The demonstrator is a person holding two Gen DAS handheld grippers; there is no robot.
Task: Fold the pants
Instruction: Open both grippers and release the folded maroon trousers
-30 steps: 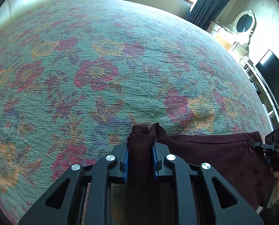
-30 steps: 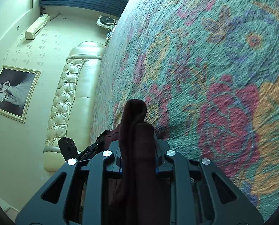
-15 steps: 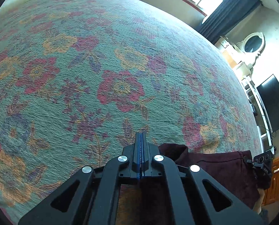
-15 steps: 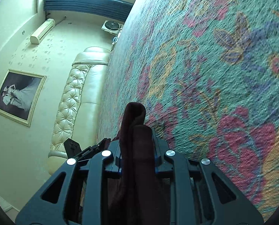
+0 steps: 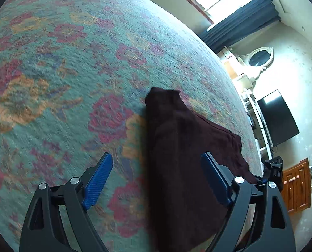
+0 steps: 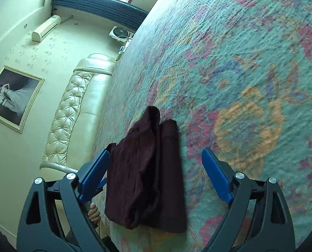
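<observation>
The dark maroon pants (image 5: 185, 157) lie folded on the floral bedspread (image 5: 72, 73), filling the lower middle of both wrist views. In the right view the pants (image 6: 147, 168) show as a stacked bundle whose far end bulges. My left gripper (image 5: 156, 180) is opening, blue pads wide apart with the cloth between them but untouched; my right gripper (image 6: 156, 178) is opening too and pinches nothing. To do this release well, I judge I should draw both tools straight back, clear of the fabric, so that no pad snags a layer, then flatten the raised end. The near edge of the pants is cut off at the bottom. Motion blur hides how neatly the layers line up. Only fingertips (image 6: 94, 211) show at lower left.
</observation>
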